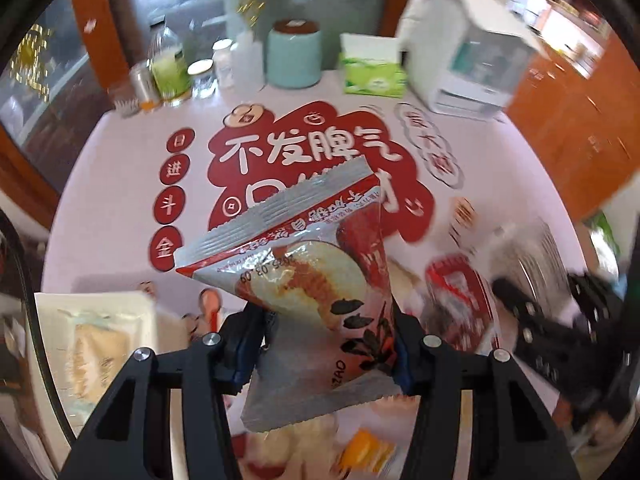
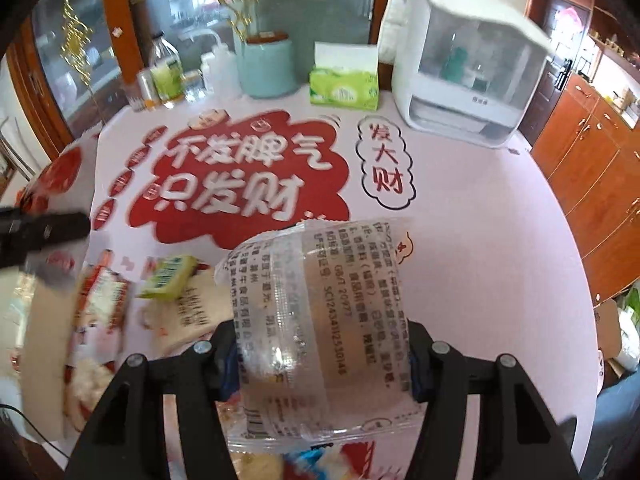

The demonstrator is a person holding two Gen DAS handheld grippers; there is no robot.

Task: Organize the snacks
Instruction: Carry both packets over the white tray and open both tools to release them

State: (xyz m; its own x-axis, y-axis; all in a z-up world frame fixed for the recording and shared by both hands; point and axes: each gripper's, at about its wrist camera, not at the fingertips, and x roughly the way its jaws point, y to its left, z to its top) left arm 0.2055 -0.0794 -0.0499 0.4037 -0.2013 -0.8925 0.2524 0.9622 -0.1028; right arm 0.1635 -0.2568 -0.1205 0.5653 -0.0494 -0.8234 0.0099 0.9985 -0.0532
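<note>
Both grippers pinching snack packets above the pink tablecloth
Left gripper clamps a red-and-silver packet; right gripper clamps a clear printed packet, loose snacks left of it

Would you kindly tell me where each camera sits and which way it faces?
Left wrist: behind the left hand-held gripper, facing forward across the table; its fingers clamp a red snack packet.
Right wrist: behind the right hand-held gripper, same direction; its fingers clamp a clear printed packet.
Shared: teal canister, tissue box.
</note>
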